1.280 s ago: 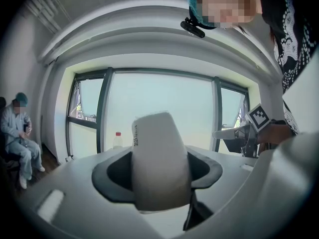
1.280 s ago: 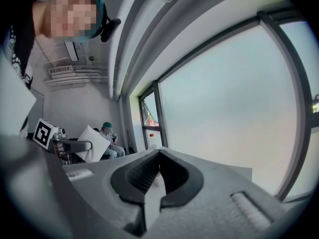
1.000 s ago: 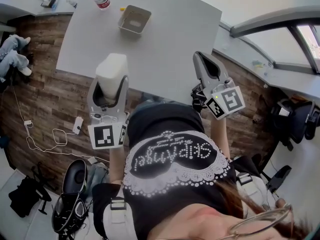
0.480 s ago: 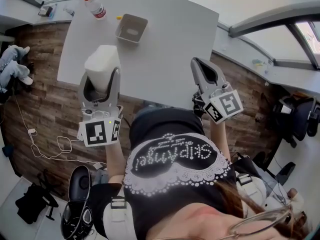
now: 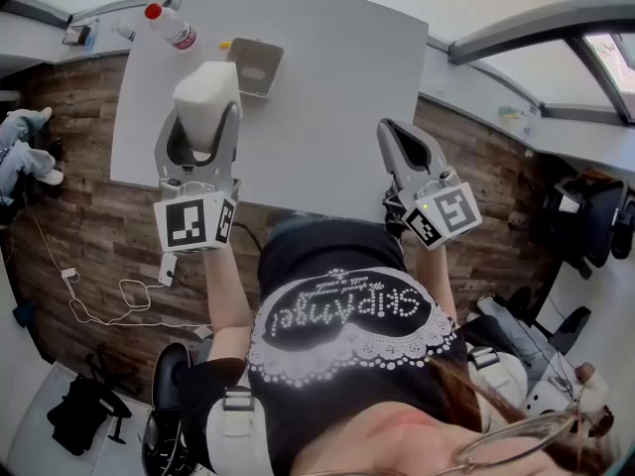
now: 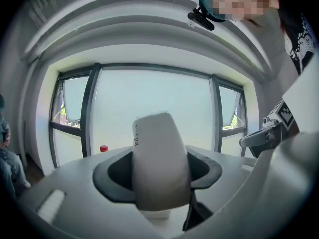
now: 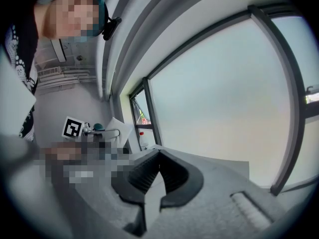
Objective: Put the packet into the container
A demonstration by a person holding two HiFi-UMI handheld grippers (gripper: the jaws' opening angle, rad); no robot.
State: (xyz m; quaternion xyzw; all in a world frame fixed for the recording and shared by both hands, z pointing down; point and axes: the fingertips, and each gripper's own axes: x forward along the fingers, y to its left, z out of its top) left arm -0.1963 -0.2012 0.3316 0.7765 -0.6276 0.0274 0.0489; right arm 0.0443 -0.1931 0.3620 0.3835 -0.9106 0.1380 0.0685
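**Packet gripped in left gripper, not yet in container**

Right gripper [image 5: 395, 135] is at the near right edge of the grey table [image 5: 337, 87], jaws closed together with nothing between them. Left gripper [image 5: 201, 127], over the near-left part of the table, has its jaws clamped on the white packet [image 5: 205, 97]. The container [image 5: 254, 65] stands just beyond, apart from the packet. A red-capped bottle [image 5: 169, 28] is at the far left

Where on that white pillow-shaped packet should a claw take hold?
Its near half, a pad on each opposite side, coming in from its end, as the left claw holds the white pillow-shaped packet now. It looks soft and puffy; this leaves the far end free for the grey rectangular container.
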